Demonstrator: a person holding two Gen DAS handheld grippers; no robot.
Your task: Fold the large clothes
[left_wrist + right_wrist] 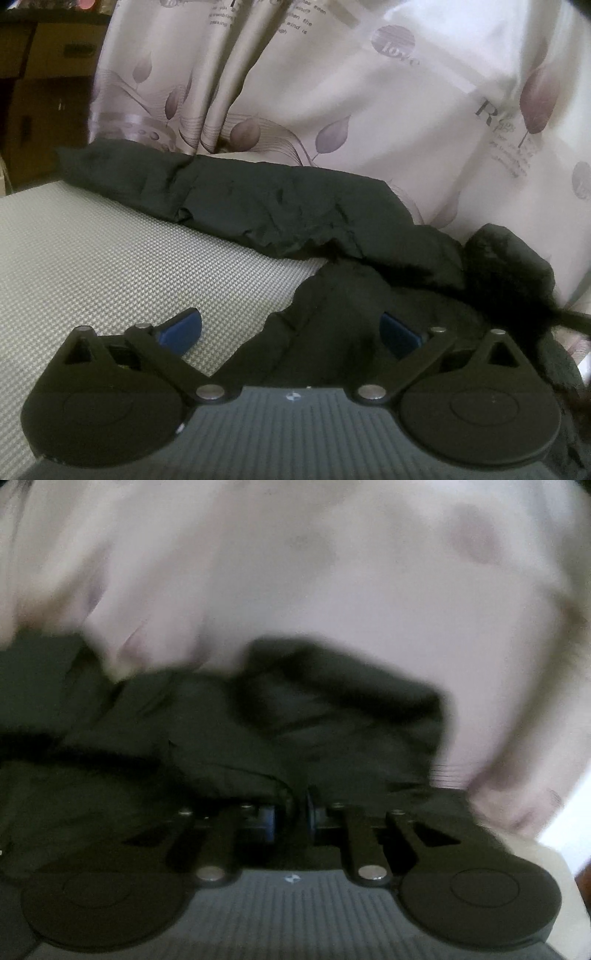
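Left gripper [291, 332] is sitting low over the grey woven mat [92, 258], jaws spread around a black padded coat [280, 206] edge, not clamping. Right gripper [293, 812] is pinching coat fabric [229, 731], view blurring. Risk: thick padding slipping from the pinch. Patterned curtain [369, 92] is hanging behind.

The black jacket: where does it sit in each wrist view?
Left wrist: black jacket runs from centre left to lower right across the grey mat; its edge lies between the open left gripper.
Right wrist: jacket fills the middle band, blurred, pinched in the right gripper.
Shared landmark: the pale patterned curtain behind.
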